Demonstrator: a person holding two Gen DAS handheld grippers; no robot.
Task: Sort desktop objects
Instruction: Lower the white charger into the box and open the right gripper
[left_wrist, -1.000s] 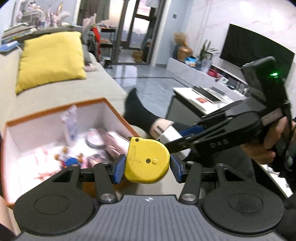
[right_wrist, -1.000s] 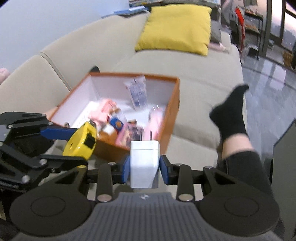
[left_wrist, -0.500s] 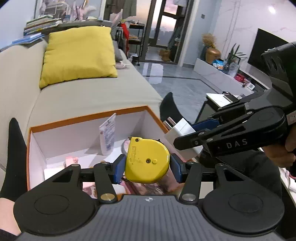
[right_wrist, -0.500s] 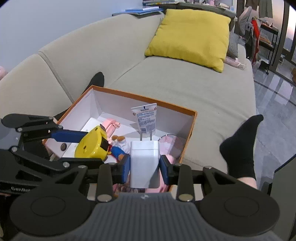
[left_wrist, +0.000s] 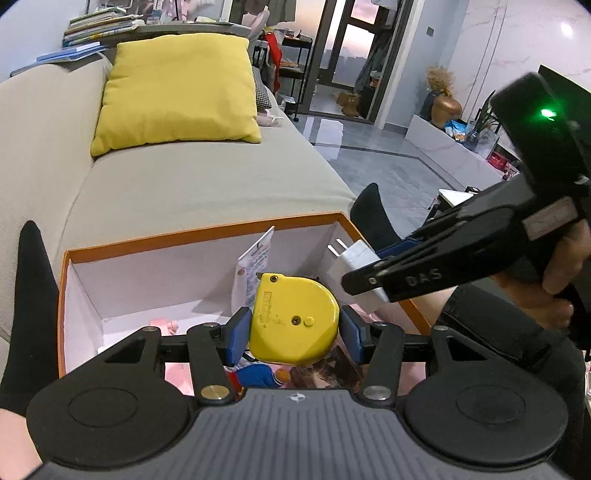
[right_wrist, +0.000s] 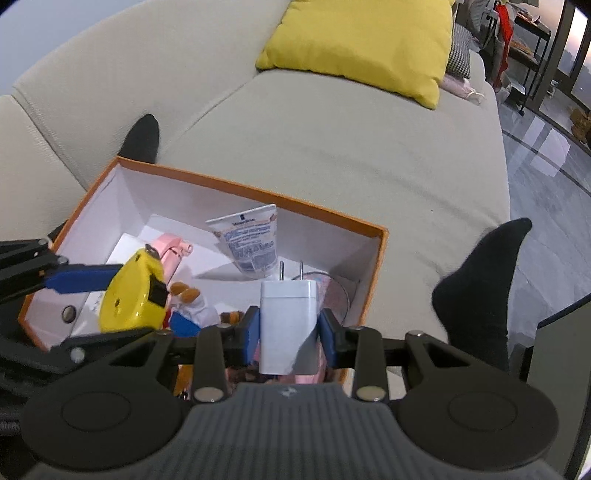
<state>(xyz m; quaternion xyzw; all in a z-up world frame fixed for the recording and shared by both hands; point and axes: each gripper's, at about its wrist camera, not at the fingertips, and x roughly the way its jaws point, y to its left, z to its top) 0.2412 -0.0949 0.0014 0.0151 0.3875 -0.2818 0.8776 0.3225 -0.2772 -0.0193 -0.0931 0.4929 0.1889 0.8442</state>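
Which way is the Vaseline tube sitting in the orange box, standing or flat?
Standing, tilted. The Vaseline tube rests cap-down with its crimped end up, leaning toward the far wall of the orange box. Whether it touches that wall, cannot tell.

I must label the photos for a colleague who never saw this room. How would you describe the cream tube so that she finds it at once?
Find the beige sofa and the orange box on it. The tube leans near the far wall of the box, beyond the white charger in the right gripper. It is the only white tube with blue print, cap end down, unlike the yellow tape measure and the pink items around.
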